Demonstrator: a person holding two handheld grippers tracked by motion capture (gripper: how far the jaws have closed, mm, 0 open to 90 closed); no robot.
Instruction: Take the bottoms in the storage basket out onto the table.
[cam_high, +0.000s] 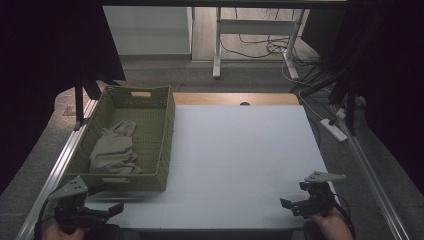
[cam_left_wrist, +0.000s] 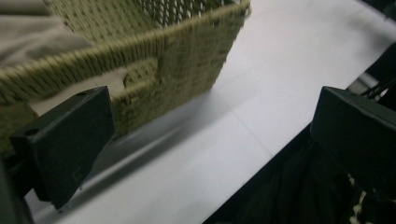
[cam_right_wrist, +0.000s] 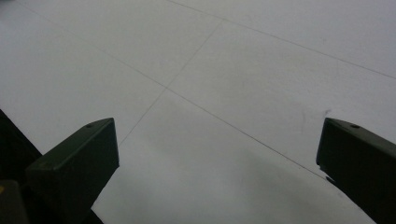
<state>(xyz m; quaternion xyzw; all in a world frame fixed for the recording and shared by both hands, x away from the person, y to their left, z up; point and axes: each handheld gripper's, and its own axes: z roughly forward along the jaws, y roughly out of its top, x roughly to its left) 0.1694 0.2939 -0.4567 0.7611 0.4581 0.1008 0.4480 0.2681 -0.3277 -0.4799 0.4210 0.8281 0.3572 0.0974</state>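
1. The white table (cam_high: 240, 160) spreads ahead of both tongs; the right gripper (cam_high: 295, 204) hangs low over its near right corner, jaws spread wide and holding nothing.
2. The green woven basket (cam_high: 167, 130) stands just ahead of the left gripper (cam_high: 112, 210), its near wall almost at that tool's tips.
3. The beige cloth (cam_high: 114, 150) lies crumpled inside the basket — beyond the near wall, forward of the left gripper.
4. The left gripper's jaws also stand wide apart, empty.
5. My judgement: the step is reaching for the cloth. Lift the left tongs clear over the rim first, then come down on a raised fold — not the flat weave — before closing.
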